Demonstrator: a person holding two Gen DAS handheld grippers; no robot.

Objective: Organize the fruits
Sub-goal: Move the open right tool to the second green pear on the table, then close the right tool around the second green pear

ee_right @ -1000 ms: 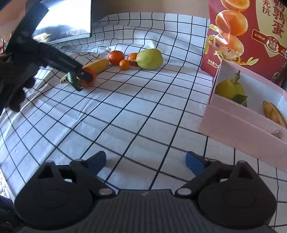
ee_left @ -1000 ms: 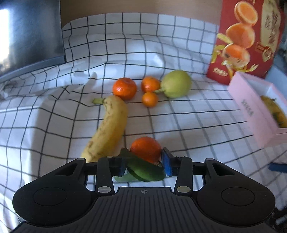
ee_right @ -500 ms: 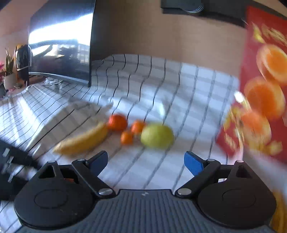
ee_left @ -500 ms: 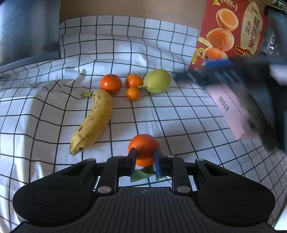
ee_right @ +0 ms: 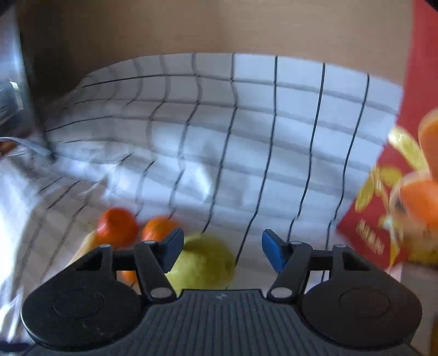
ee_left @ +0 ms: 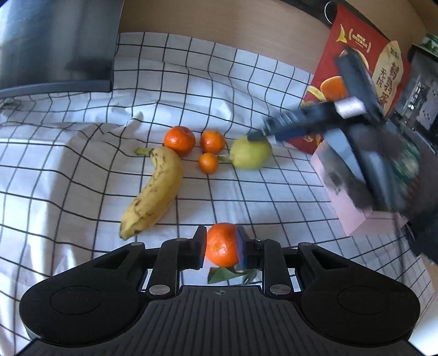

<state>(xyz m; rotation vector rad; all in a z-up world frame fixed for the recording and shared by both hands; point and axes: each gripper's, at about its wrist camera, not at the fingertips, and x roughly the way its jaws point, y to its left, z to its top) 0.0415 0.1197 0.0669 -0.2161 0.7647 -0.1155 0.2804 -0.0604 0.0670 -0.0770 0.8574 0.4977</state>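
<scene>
Nearest the left wrist camera, the left gripper (ee_left: 221,247) is clamped on a leafy orange (ee_left: 221,244), both pads pressed to its sides, green leaves (ee_left: 228,273) hanging below it above the checked cloth (ee_left: 82,197). Beyond the fingertips lies a band of bare cloth, open from the left side across to the pink box (ee_left: 353,216) at the right edge. Farther out, the banana (ee_left: 154,191) lies slantwise, its stem end close beside a large orange (ee_left: 179,139); two smaller oranges (ee_left: 212,141) sit near it, and the green pear (ee_left: 250,156) rests just right of them. The right gripper (ee_right: 221,249) reaches in over the pear from the right, blurred in the left wrist view; in its own view its jaws have just been closing and stand apart, with the pear (ee_right: 202,264) between the fingers, nearer the left pad, and contact there is too blurred to tell. Left of the fruit the cloth is wrinkled but free, running up to a dark screen (ee_left: 57,43) at the far left. Behind the fruit more bare cloth stretches to the brown wall (ee_left: 219,24). The pink box's inside is hidden by the right gripper's body, so its contents cannot be told. The red printed carton (ee_left: 364,79) stands upright behind the box at the far right.
</scene>
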